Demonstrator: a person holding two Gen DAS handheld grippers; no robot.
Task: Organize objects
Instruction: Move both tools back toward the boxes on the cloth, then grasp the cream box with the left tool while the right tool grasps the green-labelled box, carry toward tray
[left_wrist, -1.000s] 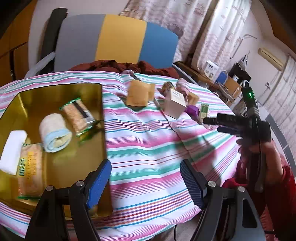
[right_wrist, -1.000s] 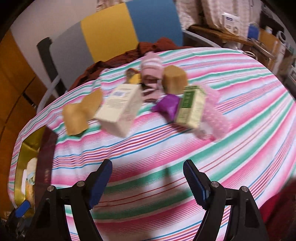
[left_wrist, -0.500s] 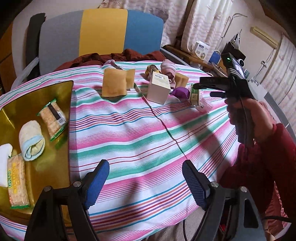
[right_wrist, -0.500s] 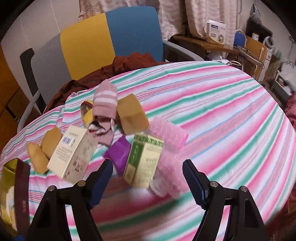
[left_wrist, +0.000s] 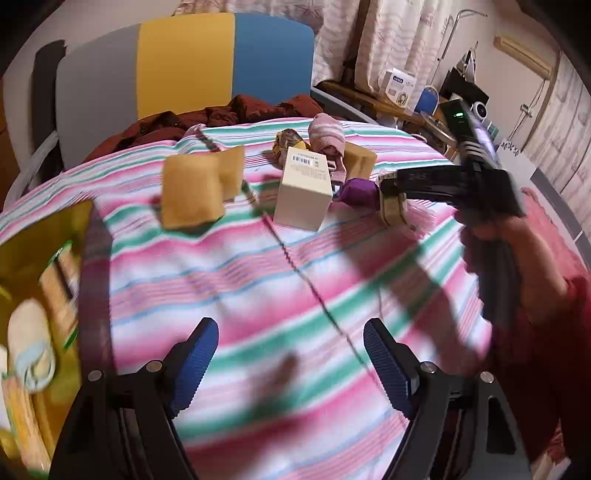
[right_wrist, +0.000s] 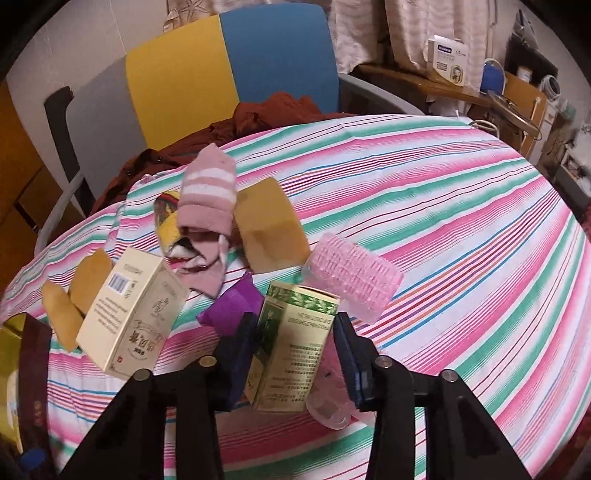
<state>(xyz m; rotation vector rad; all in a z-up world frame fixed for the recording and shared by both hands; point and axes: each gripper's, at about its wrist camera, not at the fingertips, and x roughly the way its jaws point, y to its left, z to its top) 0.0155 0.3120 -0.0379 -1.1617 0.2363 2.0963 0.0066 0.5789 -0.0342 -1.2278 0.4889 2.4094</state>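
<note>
Green carton (right_wrist: 295, 343) stands on the striped tablecloth (right_wrist: 461, 229) between the right gripper (right_wrist: 295, 354) pads, whose jaws have just closed on it, beside a purple pouch (right_wrist: 231, 306). From the left wrist, the left gripper (left_wrist: 290, 354) gapes empty above the cloth, near a gold tray (left_wrist: 48, 236).

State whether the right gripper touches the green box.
Touching: the right wrist view shows the right gripper with both blue pads pressed against the green box.

Warm indoor light, fisheye bending at our edges.
We see motion blur smearing the pink-and-green striped cotton tablecloth (left_wrist: 280, 295), soft shadows crossing it.
</note>
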